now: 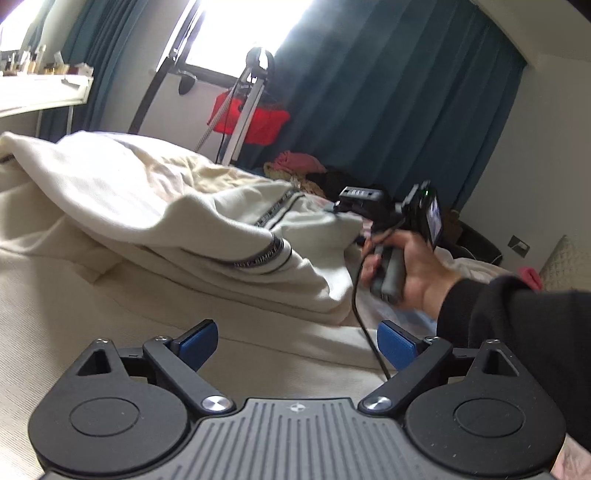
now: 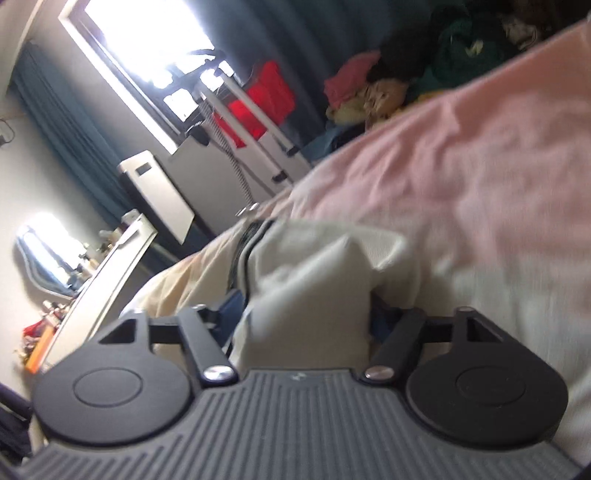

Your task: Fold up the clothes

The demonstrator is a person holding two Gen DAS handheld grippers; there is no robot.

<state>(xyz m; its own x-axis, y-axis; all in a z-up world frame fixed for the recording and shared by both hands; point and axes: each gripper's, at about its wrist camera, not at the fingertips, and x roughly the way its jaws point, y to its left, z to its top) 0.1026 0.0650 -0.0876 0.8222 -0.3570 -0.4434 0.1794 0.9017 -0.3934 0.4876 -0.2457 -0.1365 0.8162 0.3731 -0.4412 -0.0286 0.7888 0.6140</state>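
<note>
right gripper (image 2: 306,317) clamped on cream garment (image 1: 221,221) edge; garment lies ahead-left of left gripper (image 1: 297,345), which is open, empty, near it.

The sweater (image 1: 207,221) lies heaped on the bed (image 1: 110,350), ahead of the left gripper (image 1: 297,345), whose jaws stand apart above the bedspread. To its right, the person's right hand (image 1: 402,273) holds the right gripper (image 2: 306,314) at the sweater's edge, a fold of the fabric between its jaws. Behind the bed stand a stand (image 1: 245,107) and curtains (image 1: 388,92) beside the window (image 1: 240,33); a clothes pile (image 1: 295,170) lies at the far side. A shelf (image 1: 40,92) sits far left.
</note>
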